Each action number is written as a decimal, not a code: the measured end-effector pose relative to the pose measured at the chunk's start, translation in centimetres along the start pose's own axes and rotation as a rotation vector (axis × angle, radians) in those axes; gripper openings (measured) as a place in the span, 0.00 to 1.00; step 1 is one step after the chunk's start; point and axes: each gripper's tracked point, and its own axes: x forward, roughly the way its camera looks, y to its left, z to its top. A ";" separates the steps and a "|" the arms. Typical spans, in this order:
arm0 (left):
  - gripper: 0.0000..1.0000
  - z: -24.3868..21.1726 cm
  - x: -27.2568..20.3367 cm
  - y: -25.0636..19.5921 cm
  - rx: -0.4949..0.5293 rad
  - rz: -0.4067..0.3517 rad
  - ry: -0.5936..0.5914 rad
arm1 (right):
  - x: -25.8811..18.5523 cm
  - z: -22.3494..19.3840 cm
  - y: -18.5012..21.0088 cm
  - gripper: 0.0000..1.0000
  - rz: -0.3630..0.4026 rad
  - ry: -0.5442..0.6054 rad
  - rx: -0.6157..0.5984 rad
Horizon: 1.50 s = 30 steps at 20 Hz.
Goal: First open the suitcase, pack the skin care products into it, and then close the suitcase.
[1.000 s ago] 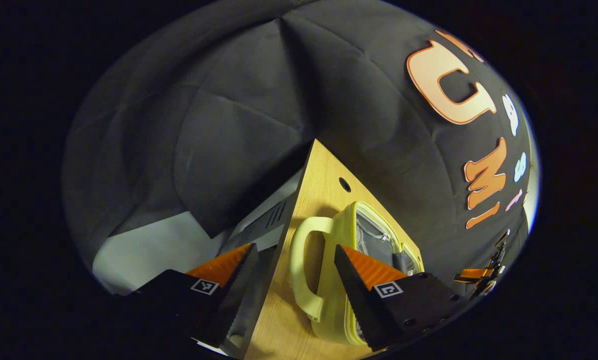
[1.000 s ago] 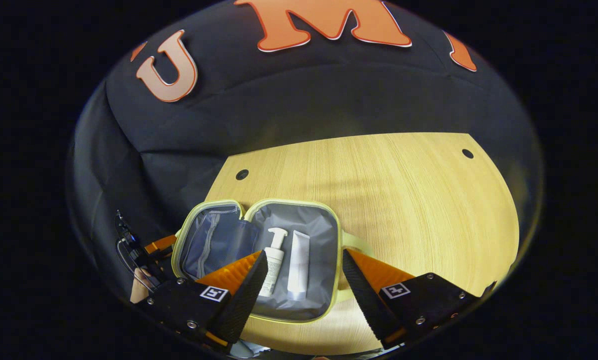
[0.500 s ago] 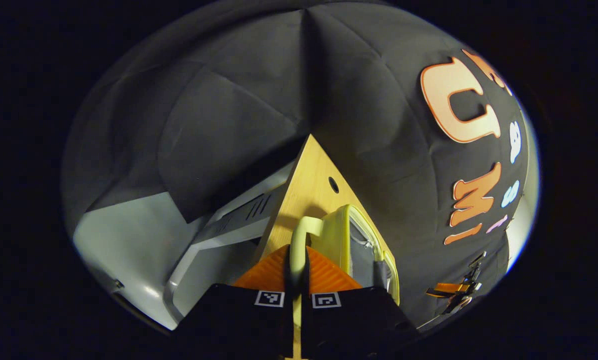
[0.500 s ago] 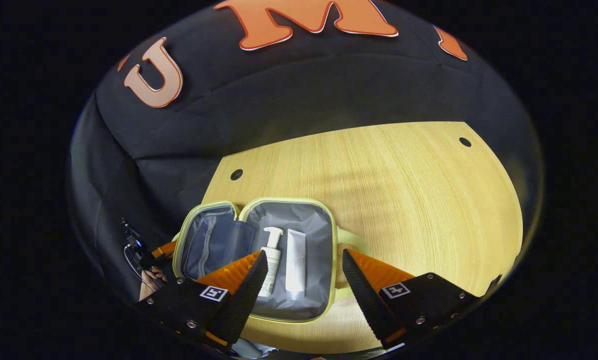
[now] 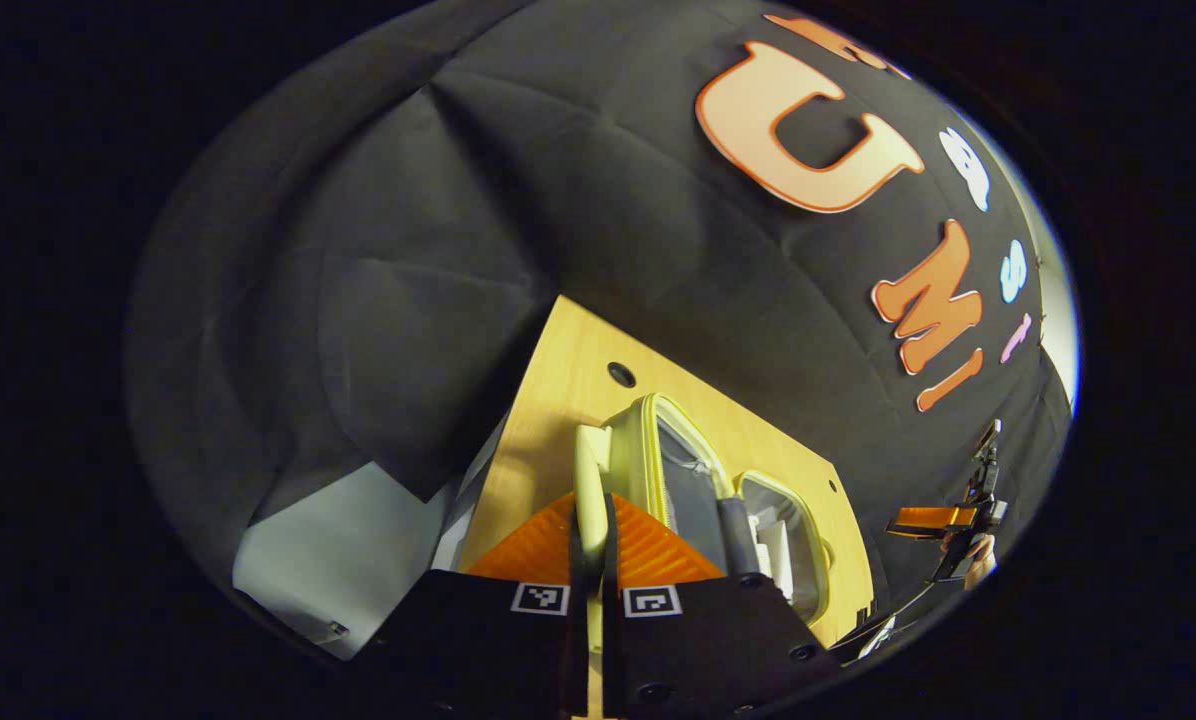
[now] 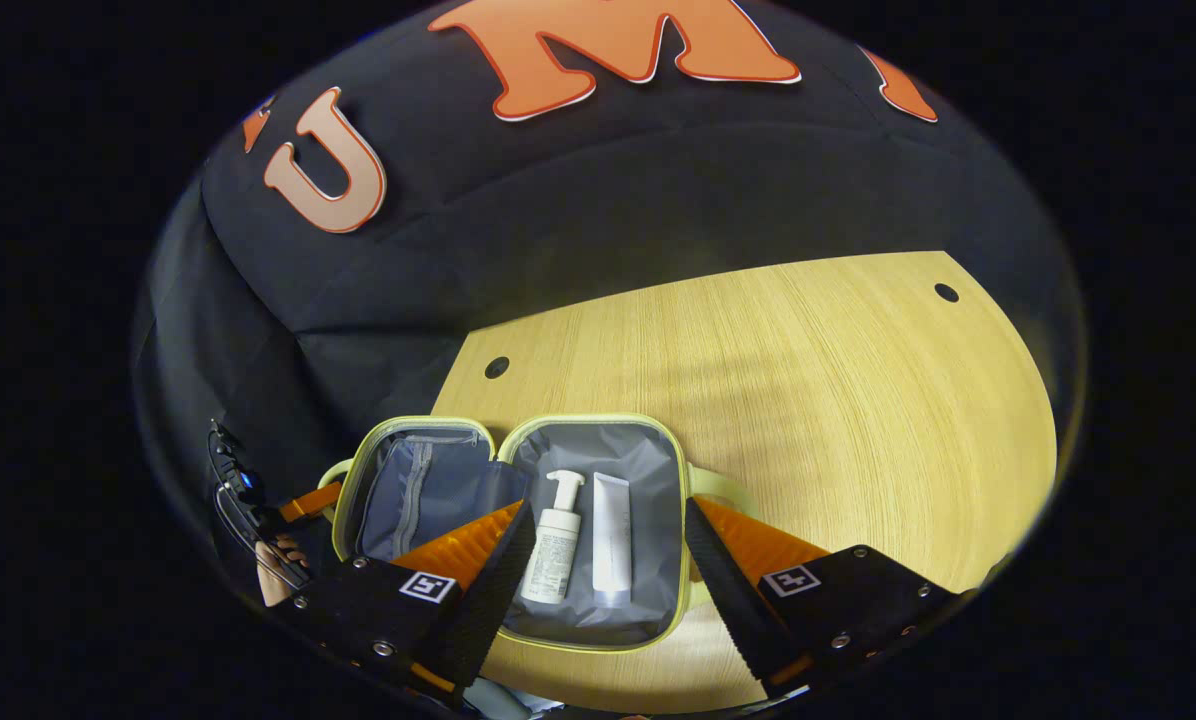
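Note:
The pale yellow suitcase (image 6: 598, 640) lies open on the wooden table (image 6: 808, 400). Its right half holds a white pump bottle (image 6: 555, 540) and a white tube (image 6: 611, 540) side by side on grey lining. The left half (image 6: 418, 490) has a mesh zip pocket. My right gripper (image 6: 610, 515) hangs open just above the packed half, touching nothing. My left gripper (image 5: 594, 520) is shut on the handle (image 5: 586, 480) of the left half, whose rim (image 5: 648, 450) rises beside it. The left gripper (image 6: 303, 500) also appears at that half's outer edge, held by a hand (image 6: 273, 570).
The table stretches bare to the right and back, with small round holes (image 6: 497, 367) (image 6: 946, 292) near its far edge. Its left edge drops off to a pale grey surface (image 5: 338, 540) below. The right gripper (image 5: 943, 520) shows far off past the suitcase.
My left gripper closed on the handle of the suitcase's left half and then swung, turning its view toward the open case. The right gripper has barely moved and stays open.

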 end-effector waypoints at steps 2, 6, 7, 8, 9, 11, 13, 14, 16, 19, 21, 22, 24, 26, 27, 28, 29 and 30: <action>0.06 1.1 -1.1 -3.0 0.040 -0.013 -0.013 | -0.8 0.9 0.2 0.96 0.027 -0.025 0.011; 0.06 3.3 -2.9 -10.1 0.119 -0.053 -0.045 | -3.2 3.0 -0.3 0.95 0.056 -0.100 -0.016; 0.06 3.7 -3.2 -12.2 0.140 -0.071 -0.055 | -4.0 3.2 -0.5 0.95 0.065 -0.108 -0.017; 0.06 4.0 -3.2 -14.4 0.163 -0.088 -0.063 | -4.7 3.6 -0.9 0.95 0.073 -0.118 -0.016; 0.06 4.3 -3.2 -16.7 0.187 -0.106 -0.063 | -5.6 4.0 -1.4 0.95 0.079 -0.130 -0.017; 0.06 4.2 -3.1 -20.9 0.237 -0.134 -0.063 | -7.3 5.0 -2.9 0.95 0.077 -0.169 -0.020; 0.06 3.3 -2.6 -24.9 0.277 -0.167 -0.051 | -9.1 6.1 -4.8 0.95 0.070 -0.209 -0.021; 0.06 2.9 -2.0 -26.8 0.296 -0.180 -0.042 | -9.9 6.5 -5.9 0.96 0.063 -0.226 -0.021; 0.06 1.7 -1.1 -30.1 0.323 -0.204 -0.022 | -11.4 6.8 -8.2 0.95 0.049 -0.248 -0.021; 0.06 -0.9 0.4 -34.7 0.345 -0.254 0.035 | -13.2 7.0 -11.6 0.96 0.025 -0.272 -0.014; 0.06 -2.8 2.0 -37.0 0.373 -0.260 0.066 | -14.0 7.0 -13.9 0.96 0.009 -0.282 0.001; 0.06 -3.5 2.9 -38.1 0.380 -0.260 0.077 | -14.3 7.0 -14.9 0.95 0.006 -0.281 0.009; 0.06 -5.2 4.2 -40.0 0.375 -0.250 0.104 | -14.7 6.9 -17.0 0.95 0.001 -0.278 0.027; 0.06 -6.7 5.8 -41.1 0.393 -0.201 0.115 | -14.7 6.9 -19.1 0.95 -0.005 -0.278 0.039; 0.06 -7.5 6.7 -41.6 0.412 -0.174 0.118 | -14.9 6.9 -20.1 0.95 -0.004 -0.276 0.041; 0.06 -8.5 7.7 -42.4 0.429 -0.153 0.125 | -14.8 7.0 -21.1 0.95 -0.001 -0.274 0.041; 0.06 -9.4 8.6 -43.0 0.445 -0.129 0.133 | -14.8 6.7 -22.4 0.95 0.001 -0.270 0.038; 0.06 -10.4 9.4 -43.2 0.466 -0.099 0.138 | -14.7 6.5 -23.6 0.95 0.002 -0.263 0.035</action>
